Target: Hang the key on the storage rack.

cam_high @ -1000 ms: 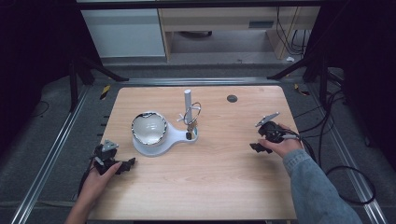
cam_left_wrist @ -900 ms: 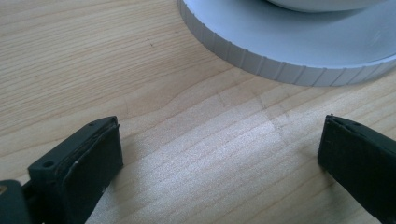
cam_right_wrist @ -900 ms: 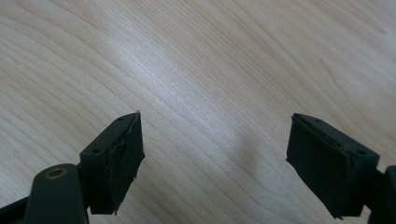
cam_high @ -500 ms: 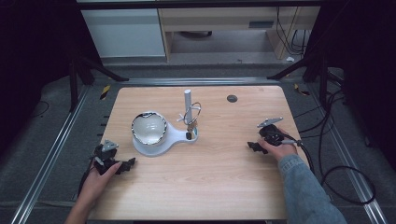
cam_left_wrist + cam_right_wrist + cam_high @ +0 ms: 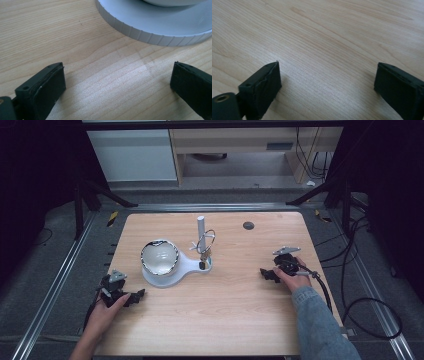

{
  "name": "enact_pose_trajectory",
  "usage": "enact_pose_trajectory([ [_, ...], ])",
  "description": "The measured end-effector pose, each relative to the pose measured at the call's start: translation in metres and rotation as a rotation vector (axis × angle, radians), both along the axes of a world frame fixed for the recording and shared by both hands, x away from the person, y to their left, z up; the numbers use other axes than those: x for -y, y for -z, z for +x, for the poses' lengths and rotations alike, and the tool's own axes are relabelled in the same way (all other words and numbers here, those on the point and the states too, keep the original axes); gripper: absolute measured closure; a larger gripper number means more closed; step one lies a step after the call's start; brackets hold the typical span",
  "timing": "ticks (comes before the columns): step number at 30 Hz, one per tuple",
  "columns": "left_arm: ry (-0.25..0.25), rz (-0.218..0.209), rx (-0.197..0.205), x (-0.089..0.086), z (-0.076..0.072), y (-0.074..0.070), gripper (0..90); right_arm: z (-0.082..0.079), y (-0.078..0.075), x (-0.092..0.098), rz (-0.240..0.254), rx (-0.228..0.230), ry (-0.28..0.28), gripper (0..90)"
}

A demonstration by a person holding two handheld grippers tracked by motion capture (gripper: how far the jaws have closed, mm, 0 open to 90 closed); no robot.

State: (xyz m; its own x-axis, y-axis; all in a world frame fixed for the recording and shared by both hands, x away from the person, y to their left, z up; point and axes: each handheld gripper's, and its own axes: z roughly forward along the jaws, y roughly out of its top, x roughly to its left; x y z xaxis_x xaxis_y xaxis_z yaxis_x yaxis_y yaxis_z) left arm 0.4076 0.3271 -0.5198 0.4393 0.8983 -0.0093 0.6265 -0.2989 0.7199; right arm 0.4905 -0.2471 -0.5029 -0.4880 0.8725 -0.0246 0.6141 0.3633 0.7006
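A white stand [image 5: 192,267] sits mid-table and carries a shiny white bowl [image 5: 160,256]. From its narrow end rises an upright white post [image 5: 201,226] with a wire ring [image 5: 207,240] hanging on it. My left gripper [image 5: 131,298] rests low at the table's front left, open, with bare wood between its jaws [image 5: 117,75]. The ribbed rim of the stand [image 5: 150,35] lies just ahead of it. My right gripper [image 5: 268,274] sits low at the right side. Its jaws have just been opening and stand wide over bare wood [image 5: 328,75], with nothing between them.
A small dark round disc [image 5: 248,225] lies near the table's far edge. Black cables [image 5: 345,285] trail off the right side. Metal rails [image 5: 65,285] run along both sides, and a cabinet [image 5: 135,155] stands beyond the table.
My right hand has sunk toward the tabletop and come slightly nearer the front edge. The left hand and the stand have not moved.
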Motion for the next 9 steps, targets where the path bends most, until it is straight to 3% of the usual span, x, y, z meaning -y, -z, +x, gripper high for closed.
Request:
enact_pose_trajectory([
  [3, 0.000, 0.000, 0.000, 0.0000, 0.0000, 0.0000, 0.0, -0.0004, 0.0032, -0.0007, 0.008, 0.027, 0.006, 3.7],
  [9, 0.000, 0.000, 0.000, 0.0000, 0.0000, 0.0000, 0.0, -0.0003, 0.0033, -0.0012, 0.007, 0.023, 0.007, 2.4],
])
